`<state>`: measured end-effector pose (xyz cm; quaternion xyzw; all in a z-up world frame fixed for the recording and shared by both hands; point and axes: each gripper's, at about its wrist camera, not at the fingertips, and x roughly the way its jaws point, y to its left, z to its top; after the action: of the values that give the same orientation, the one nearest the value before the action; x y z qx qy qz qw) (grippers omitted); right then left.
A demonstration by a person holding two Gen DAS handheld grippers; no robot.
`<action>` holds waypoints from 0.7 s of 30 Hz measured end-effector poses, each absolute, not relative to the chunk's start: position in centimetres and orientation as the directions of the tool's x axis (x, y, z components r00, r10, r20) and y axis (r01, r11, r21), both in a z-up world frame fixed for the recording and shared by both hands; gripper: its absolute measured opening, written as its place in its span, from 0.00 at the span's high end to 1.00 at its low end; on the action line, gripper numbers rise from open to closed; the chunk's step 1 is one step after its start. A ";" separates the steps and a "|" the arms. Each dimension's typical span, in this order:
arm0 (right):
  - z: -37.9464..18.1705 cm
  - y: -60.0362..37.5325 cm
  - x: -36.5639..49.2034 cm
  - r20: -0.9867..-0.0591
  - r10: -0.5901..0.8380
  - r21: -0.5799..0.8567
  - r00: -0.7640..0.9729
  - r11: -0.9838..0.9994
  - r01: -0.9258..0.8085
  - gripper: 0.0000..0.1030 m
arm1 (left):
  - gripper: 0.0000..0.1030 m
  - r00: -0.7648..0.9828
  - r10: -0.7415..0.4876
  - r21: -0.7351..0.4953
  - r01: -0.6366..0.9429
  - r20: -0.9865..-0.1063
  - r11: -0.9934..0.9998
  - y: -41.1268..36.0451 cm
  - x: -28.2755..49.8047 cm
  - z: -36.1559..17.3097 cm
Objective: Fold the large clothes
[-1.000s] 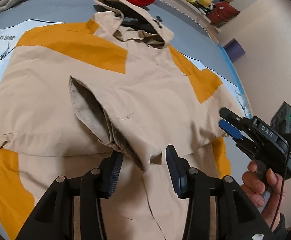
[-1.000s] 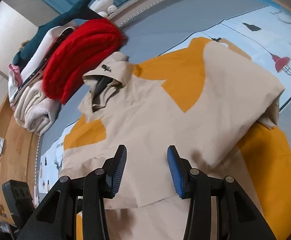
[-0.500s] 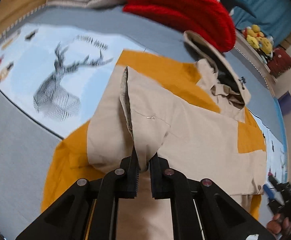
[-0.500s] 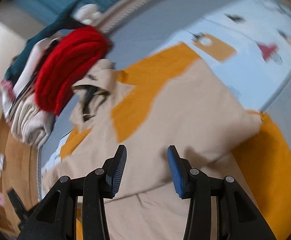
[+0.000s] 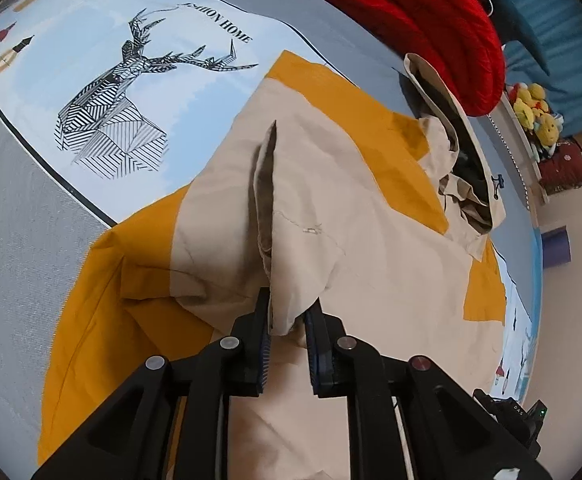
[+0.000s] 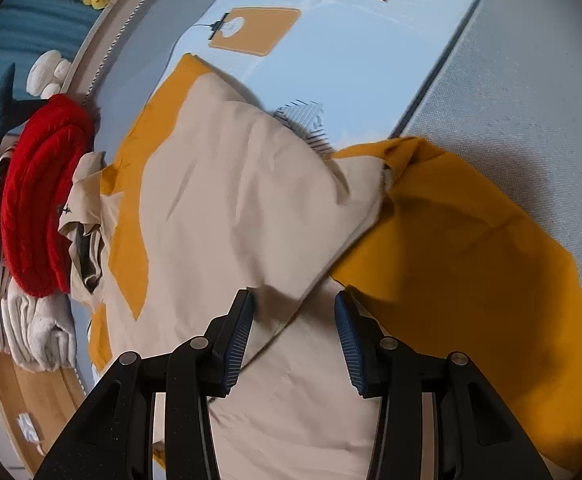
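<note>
Bedspread mostly hidden by jacket; left claw opening around cuff, right claw half-open, empty.

jacket hem cut off below, right gripper mostly hidden

Even, soft daylight, no hard glare. Both views sharp in the centre, with heavy fisheye bending and black vignette at the corners. Faint shadow falls under the right gripper onto the jacket; a darker one sits inside the lifted sleeve cuff. Bedspread print stays crisp. The plush toys at the rim look slightly soft.
</note>
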<state>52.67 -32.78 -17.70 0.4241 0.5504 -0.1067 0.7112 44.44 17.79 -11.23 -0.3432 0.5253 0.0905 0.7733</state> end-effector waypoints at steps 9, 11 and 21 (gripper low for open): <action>-16.9 -33.6 52.0 -0.889 0.223 0.445 0.399 0.620 0.646 0.94 | 0.92 0.463 -0.189 -0.390 -0.388 -0.866 0.835 15.7 45.4 -9.8; -16.9 -33.8 51.7 -0.898 0.212 0.429 0.385 0.616 0.661 0.93 | 0.86 0.439 -0.161 -0.365 -0.433 -0.884 0.824 16.5 45.3 -10.5; -10.9 -30.3 49.7 -0.884 -0.012 0.296 0.466 0.758 0.581 0.74 | 0.78 0.486 0.086 -0.204 -0.512 -0.870 0.834 17.7 44.4 -7.2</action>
<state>49.72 -30.29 -10.86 0.2948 0.4825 -0.1844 0.8039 44.40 17.71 -7.18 -0.2248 0.4742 0.1796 0.8321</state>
